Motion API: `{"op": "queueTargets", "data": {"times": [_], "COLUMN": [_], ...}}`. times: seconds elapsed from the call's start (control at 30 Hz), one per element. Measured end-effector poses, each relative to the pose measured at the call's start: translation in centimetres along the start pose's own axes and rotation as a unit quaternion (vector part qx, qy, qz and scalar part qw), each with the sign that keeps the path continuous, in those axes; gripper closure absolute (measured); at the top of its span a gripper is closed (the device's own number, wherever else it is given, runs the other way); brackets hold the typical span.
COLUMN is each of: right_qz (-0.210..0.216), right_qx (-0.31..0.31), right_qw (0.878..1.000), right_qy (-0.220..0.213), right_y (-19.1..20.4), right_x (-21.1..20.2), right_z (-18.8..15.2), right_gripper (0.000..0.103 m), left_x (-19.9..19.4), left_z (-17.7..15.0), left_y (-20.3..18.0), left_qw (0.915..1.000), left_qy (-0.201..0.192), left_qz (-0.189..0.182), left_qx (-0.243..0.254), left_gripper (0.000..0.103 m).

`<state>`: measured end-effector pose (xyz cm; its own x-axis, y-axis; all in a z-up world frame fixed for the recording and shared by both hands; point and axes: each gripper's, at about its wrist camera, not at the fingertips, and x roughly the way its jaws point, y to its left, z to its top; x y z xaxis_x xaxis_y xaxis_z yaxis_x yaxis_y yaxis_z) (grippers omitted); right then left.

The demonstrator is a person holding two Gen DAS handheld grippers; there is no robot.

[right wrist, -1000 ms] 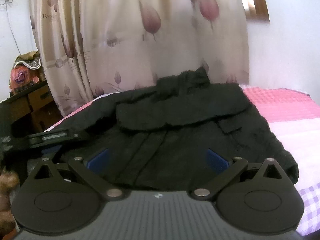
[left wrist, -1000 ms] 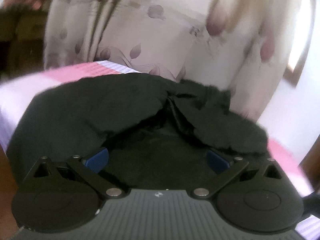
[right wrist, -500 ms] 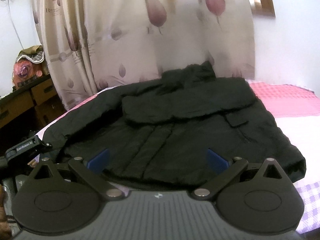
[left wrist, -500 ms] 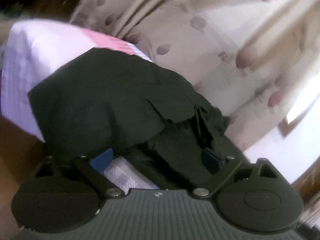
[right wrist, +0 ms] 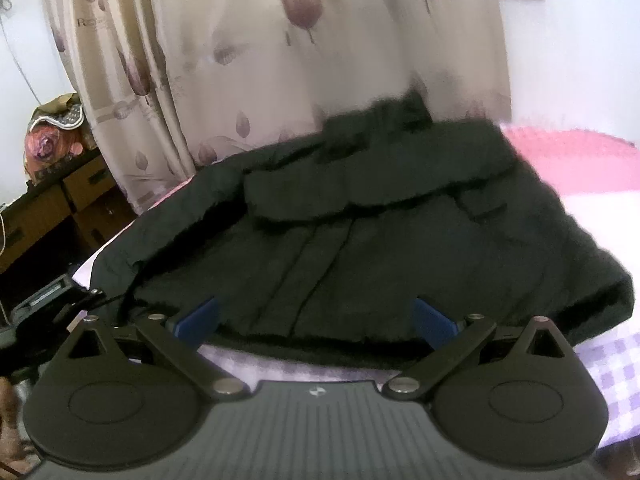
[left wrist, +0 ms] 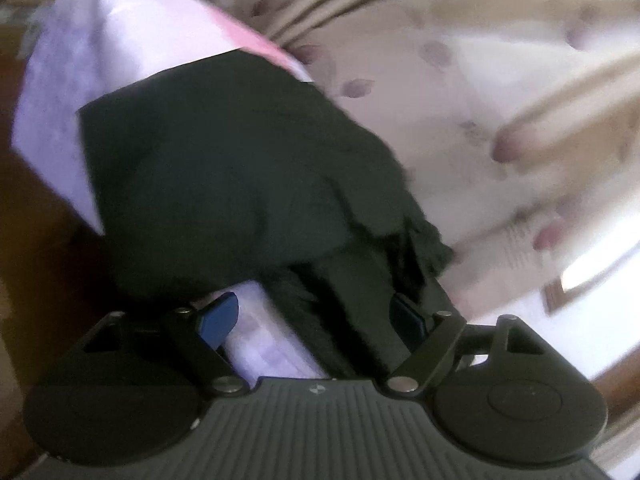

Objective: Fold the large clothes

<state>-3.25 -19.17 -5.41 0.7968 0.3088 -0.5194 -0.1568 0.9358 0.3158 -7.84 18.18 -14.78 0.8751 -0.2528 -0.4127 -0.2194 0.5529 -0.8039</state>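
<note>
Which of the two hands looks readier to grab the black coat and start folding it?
Probably the left. The left gripper is right at the black coat, its hem between fingers that have just been closing. The right gripper hangs open before the front hem, apparently short of it.

The jacket (right wrist: 360, 240) is plain black all over, with no print on it. The bed (right wrist: 580, 160) under it wears a sheet in broad bands of pink and pale lilac; near the lower right edge the lilac turns into a small purple-and-white check. The curtain (right wrist: 260, 60) behind is cream to beige, printed with mauve tulip buds and thin brownish stems. The wall (right wrist: 580, 60) is white. The drawers (right wrist: 60, 208) at the far left are brown wood with dark handles. Each gripper has a black body with grey ribbing and silver pivot pins, and the fingers (right wrist: 198, 314) carry bright blue pads.
</note>
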Motion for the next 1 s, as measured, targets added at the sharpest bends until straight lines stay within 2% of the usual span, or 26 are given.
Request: {"op": "queueTargets", "data": {"times": [0.07, 0.13, 0.17, 0.2, 0.23, 0.27, 0.3, 0.4, 0.47, 0.6, 0.73, 0.77, 0.83, 0.9, 1.0], "right_qz": [0.003, 0.002, 0.002, 0.003, 0.003, 0.003, 0.003, 0.004, 0.006, 0.008, 0.007, 0.008, 0.009, 0.012, 0.012], "right_qx": [0.002, 0.002, 0.003, 0.004, 0.004, 0.004, 0.003, 0.006, 0.012, 0.021, 0.023, 0.026, 0.03, 0.031, 0.031], "right_qw": [1.0, 1.0, 1.0, 1.0, 1.0, 1.0, 1.0, 1.0, 1.0, 0.999, 0.999, 0.999, 0.999, 0.999, 0.999], "right_qy": [0.003, 0.004, 0.005, 0.005, 0.007, 0.008, 0.01, 0.017, 0.02, 0.029, 0.031, 0.032, 0.036, 0.039, 0.04], "right_y": [0.0, 0.1, 0.0, 0.0, 0.0, 0.0, 0.1, -0.1, -0.3, -0.7, -1.0, -1.1, -1.3, -1.5, -1.6], "right_x": [0.1, 0.0, 0.0, 0.0, 0.0, 0.0, 0.1, 0.3, 0.5, 0.8, 0.8, 0.9, 1.1, 1.2, 1.1], "right_z": [-0.1, -0.2, -0.2, -0.2, -0.2, -0.2, -0.2, -0.5, -0.6, -0.8, -0.9, -0.9, -1.1, -1.2, -1.3], "right_gripper": [0.0, 0.0, 0.0, 0.0, 0.0, 0.0, 0.0, 0.0, 0.0, 0.0, 0.0, 0.0, 0.0, 0.0, 0.0], "left_x": [0.6, 0.8, 0.9, 0.8, 0.6, 0.5, 0.3, -0.1, 0.1, 0.6, 0.4, 0.3, -0.1, -0.4, -1.4], "left_z": [0.4, 0.8, 1.0, 1.1, 1.3, 1.5, 1.7, 2.9, 3.9, 6.0, 6.9, 7.0, 7.4, 7.9, 8.7], "left_y": [1.1, 1.8, 2.0, 2.1, 2.0, 1.7, 1.5, 0.1, -0.3, -0.2, 0.1, 0.3, 0.9, 1.3, 1.6], "left_qw": [0.9997, 0.9994, 0.9993, 0.9991, 0.9987, 0.9983, 0.9981, 0.9955, 0.9931, 0.9935, 0.9955, 0.9952, 0.9946, 0.9934, 0.9903], "left_qy": [-0.005, -0.014, -0.019, -0.027, -0.037, -0.044, -0.046, -0.061, -0.075, -0.088, -0.082, -0.086, -0.092, -0.098, -0.12], "left_qz": [0.011, 0.017, 0.019, 0.025, 0.033, 0.039, 0.037, 0.041, 0.048, 0.058, 0.045, 0.046, 0.047, 0.055, 0.062], "left_qx": [-0.023, -0.027, -0.024, -0.019, -0.008, 0.005, 0.019, 0.06, 0.077, 0.043, 0.01, 0.005, -0.009, -0.023, -0.033], "left_gripper": [0.024, 0.033, 0.04, 0.054, 0.062, 0.086, 0.099, 0.101, 0.101, 0.102, 0.102, 0.099, 0.086, 0.062, 0.045]}}
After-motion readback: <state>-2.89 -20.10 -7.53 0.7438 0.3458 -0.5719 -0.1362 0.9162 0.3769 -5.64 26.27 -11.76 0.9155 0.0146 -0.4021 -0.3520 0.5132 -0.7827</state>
